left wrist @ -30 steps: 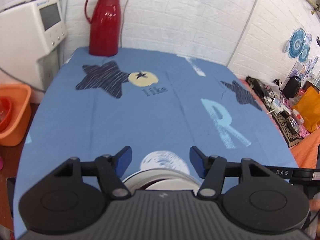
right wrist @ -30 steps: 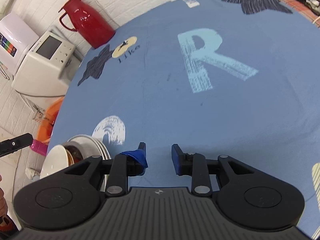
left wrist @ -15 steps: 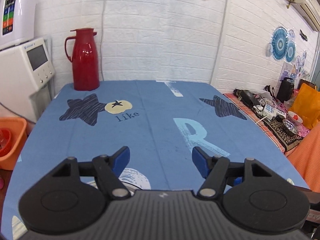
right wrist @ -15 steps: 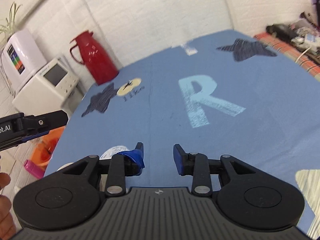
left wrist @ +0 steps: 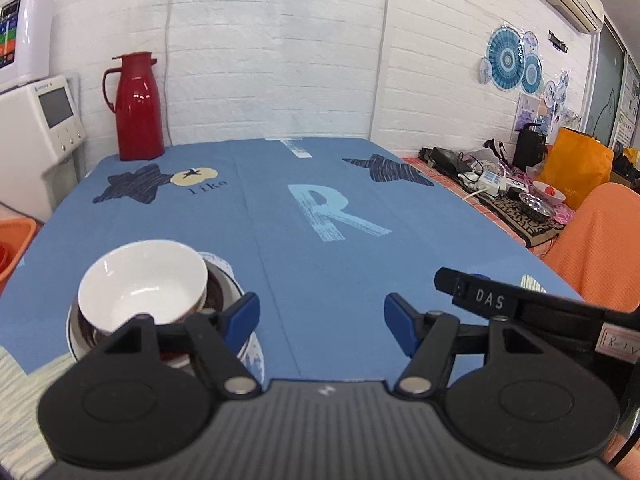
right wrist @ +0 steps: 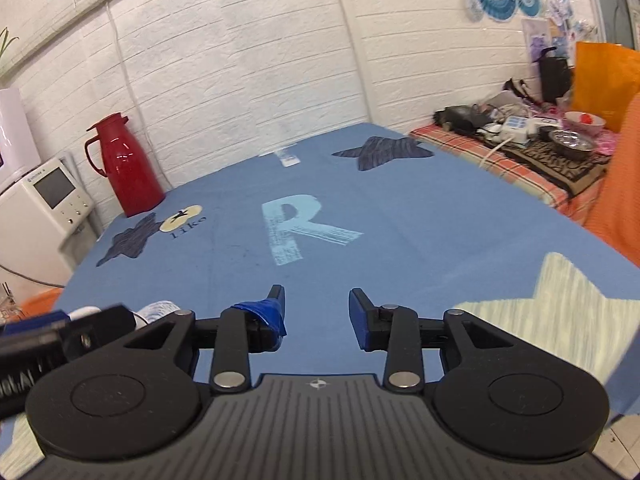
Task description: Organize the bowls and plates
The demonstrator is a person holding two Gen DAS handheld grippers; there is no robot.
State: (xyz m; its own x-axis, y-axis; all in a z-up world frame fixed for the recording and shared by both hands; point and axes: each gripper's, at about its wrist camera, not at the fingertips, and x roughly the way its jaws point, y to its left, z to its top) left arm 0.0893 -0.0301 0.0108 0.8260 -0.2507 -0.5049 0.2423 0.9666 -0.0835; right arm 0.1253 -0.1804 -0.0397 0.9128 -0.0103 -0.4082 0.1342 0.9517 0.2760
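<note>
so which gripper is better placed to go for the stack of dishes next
Left, probably. The white bowl on the plates sits just beyond the open left gripper, beside its left finger. The right gripper, also open, faces bare tablecloth; the stack is barely visible in its view.

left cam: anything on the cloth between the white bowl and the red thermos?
Nothing stands there. In the left wrist view, only bare blue tablecloth with its printed dark star lies between the white bowl and the red thermos.
</note>
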